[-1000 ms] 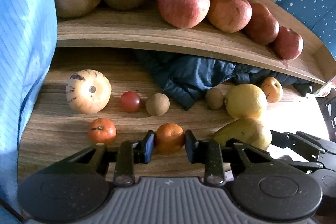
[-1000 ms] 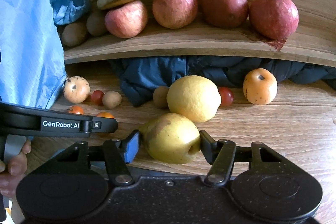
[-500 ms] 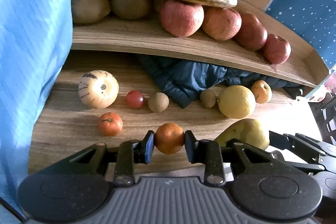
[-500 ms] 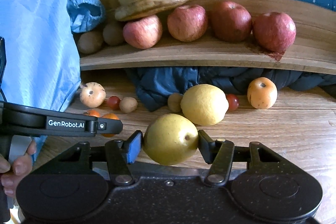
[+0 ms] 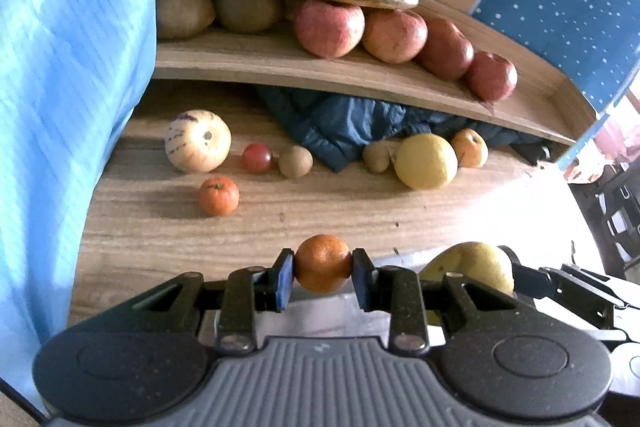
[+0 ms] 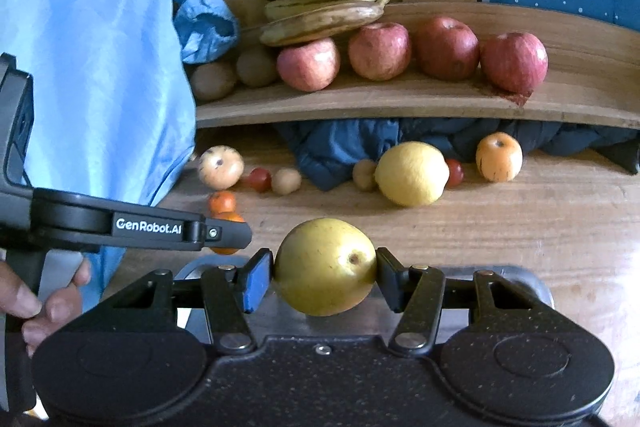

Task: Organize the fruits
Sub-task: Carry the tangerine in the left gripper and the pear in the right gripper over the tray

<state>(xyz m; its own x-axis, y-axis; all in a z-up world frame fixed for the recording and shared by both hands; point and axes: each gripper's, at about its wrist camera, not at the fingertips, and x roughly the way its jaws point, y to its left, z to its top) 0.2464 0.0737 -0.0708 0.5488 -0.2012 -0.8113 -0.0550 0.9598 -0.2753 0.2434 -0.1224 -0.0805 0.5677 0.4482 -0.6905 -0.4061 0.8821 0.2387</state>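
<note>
My left gripper [image 5: 323, 277] is shut on a small orange tangerine [image 5: 323, 269] and holds it above the front of the wooden table [image 5: 280, 219]. My right gripper [image 6: 325, 277] is shut on a yellow-green pear [image 6: 325, 265], also lifted near the table's front edge. The pear also shows at the right of the left wrist view [image 5: 476, 265]. On the table lie a second tangerine [image 5: 219, 195], a striped pale melon [image 5: 198, 146], a cherry tomato [image 5: 257, 157], a small brown fruit [image 5: 295, 161], a lemon [image 6: 412, 174] and a small orange fruit [image 6: 499, 157].
A raised wooden shelf [image 6: 400, 99] holds several red apples [image 6: 446, 49], bananas [image 6: 328, 3] and kiwis [image 6: 214, 81]. A dark blue cloth [image 6: 340, 147] is bunched under the shelf. A light blue garment [image 6: 100, 47] hangs at the left. A metal surface [image 6: 520, 287] lies below the right gripper.
Both grippers have lifted and drawn back from the shelf with their fruits. The tangerine and the pear have left the table and now hang near its front edge.
</note>
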